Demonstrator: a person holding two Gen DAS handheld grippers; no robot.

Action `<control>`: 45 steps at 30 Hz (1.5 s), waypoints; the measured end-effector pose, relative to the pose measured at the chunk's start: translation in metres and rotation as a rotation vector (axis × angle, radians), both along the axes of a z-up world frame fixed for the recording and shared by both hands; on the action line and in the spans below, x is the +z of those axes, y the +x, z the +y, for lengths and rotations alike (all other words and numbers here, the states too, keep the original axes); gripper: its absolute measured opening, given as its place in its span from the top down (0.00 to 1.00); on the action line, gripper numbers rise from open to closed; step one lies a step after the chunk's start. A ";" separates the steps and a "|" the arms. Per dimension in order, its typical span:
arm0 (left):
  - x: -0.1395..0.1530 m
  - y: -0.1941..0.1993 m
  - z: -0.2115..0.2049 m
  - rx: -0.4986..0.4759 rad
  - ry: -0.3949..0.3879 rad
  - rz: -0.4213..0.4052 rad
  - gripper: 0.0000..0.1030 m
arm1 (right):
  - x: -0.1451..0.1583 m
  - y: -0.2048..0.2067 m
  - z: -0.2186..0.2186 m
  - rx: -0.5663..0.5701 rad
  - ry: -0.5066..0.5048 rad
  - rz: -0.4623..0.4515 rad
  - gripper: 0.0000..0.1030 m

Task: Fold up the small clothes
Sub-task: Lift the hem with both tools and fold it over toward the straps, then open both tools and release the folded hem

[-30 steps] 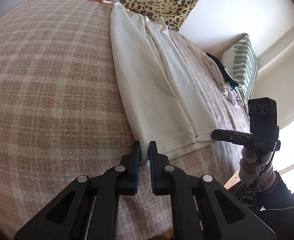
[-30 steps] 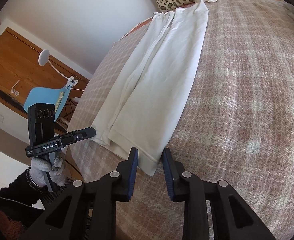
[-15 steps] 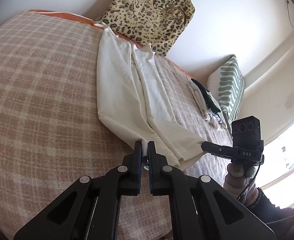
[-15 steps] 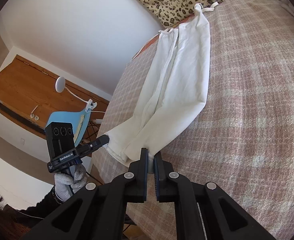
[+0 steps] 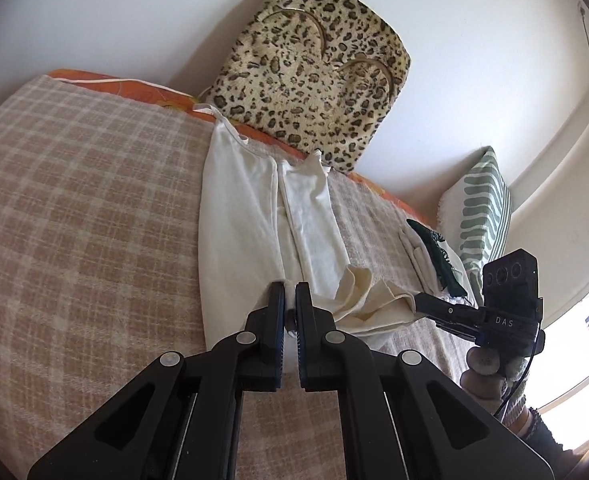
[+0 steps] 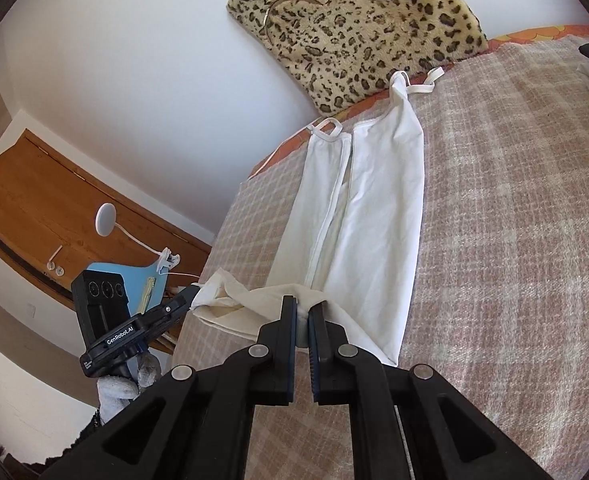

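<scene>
Left hand-held gripper (image 5: 289, 312): jaws pressed together, pinching the near hem of the white garment (image 5: 238, 220) at its left corner. Right hand-held gripper (image 6: 302, 320): jaws likewise closed on the hem, at the right corner. Between the two grips the hem is lifted off the bed (image 5: 74, 220) and hangs in loose creases; in the left wrist view the right gripper's tip shows with bunched cloth at it.

Garment position: a strappy white piece, already narrowed by lengthwise folds, lying on the checked blanket. Long axis runs straight away from both grippers, near hem to far straps (image 6: 414, 84), which lie against the leopard-print cushion (image 6: 358, 20) at the wall. Everything beyond the lifted hem lies flat on the bed.

Key relation: garment lies dead ahead of both grippers, along their pointing direction. Neither hand is clearly nearer; both are at the same end.

Judgement: next move likely carries the hem forward along that axis toward the straps, a crosswise fold. Risk: uneven travel of the two hands would skew the fold.

Far right: a small pile of other clothes (image 5: 434, 256) beside a green-striped cushion (image 5: 482, 208).
</scene>
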State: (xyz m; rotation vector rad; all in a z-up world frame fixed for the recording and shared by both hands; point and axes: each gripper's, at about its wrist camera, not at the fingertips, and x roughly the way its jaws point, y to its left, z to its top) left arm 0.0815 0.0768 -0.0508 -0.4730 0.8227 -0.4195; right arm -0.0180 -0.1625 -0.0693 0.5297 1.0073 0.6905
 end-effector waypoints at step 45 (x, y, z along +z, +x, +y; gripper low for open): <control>-0.036 0.073 -0.050 -0.098 0.321 -0.040 0.74 | -0.049 0.053 0.059 0.059 -0.299 -0.040 0.73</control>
